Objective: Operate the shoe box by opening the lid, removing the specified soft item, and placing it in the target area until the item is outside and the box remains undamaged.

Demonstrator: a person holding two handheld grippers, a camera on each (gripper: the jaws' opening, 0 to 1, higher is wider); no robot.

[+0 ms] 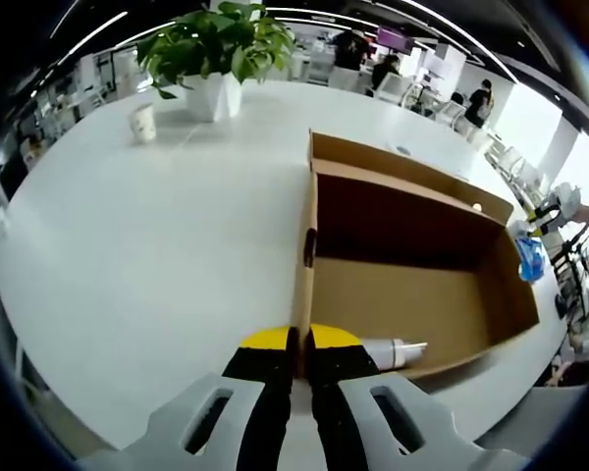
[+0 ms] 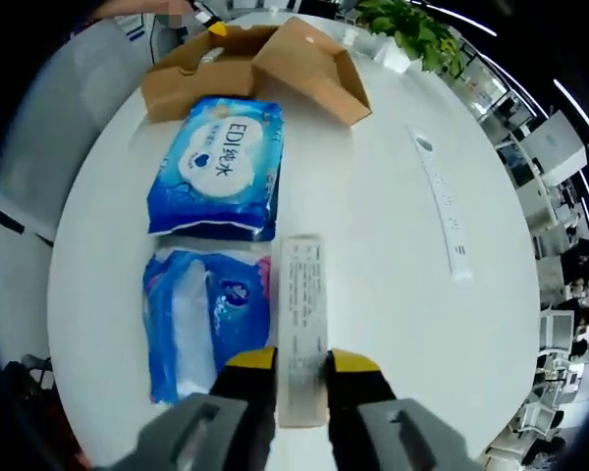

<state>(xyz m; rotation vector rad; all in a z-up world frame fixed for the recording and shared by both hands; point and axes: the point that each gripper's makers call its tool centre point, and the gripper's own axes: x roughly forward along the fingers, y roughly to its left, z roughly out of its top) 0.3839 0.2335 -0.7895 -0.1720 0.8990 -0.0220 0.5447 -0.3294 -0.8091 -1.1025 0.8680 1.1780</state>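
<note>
Two tools work a white surface [image 1: 128,255] in an open office. Left gripper view: the left tool [image 1: 300,343] has its yellow-tipped jaws pressed together on the upright cardboard wall of the open box [image 1: 412,294], clamping the near edge. The box interior lies bare and brown, with a small white tube-like object [image 1: 393,348] at its near bottom corner. A potted plant [image 1: 211,49] in a white pot and a paper cup [image 1: 142,123] stand well apart from the box at the far side, and people sit at desks in the background. Right gripper view: the right tool [image 2: 300,361] holds its jaws apart on either side of a long white paper strip [image 2: 302,324] lying flat on the surface; whether they touch it cannot be told. Just beside the strip lies a blue tissue pack [image 2: 201,319], and beyond it a blue wipes pack [image 2: 221,167], both outside the box [image 2: 265,64], which sits open farther away with the left tool reaching into it. A long white bar [image 2: 442,201] lies off to the side, with the plant [image 2: 412,29] beyond.
</note>
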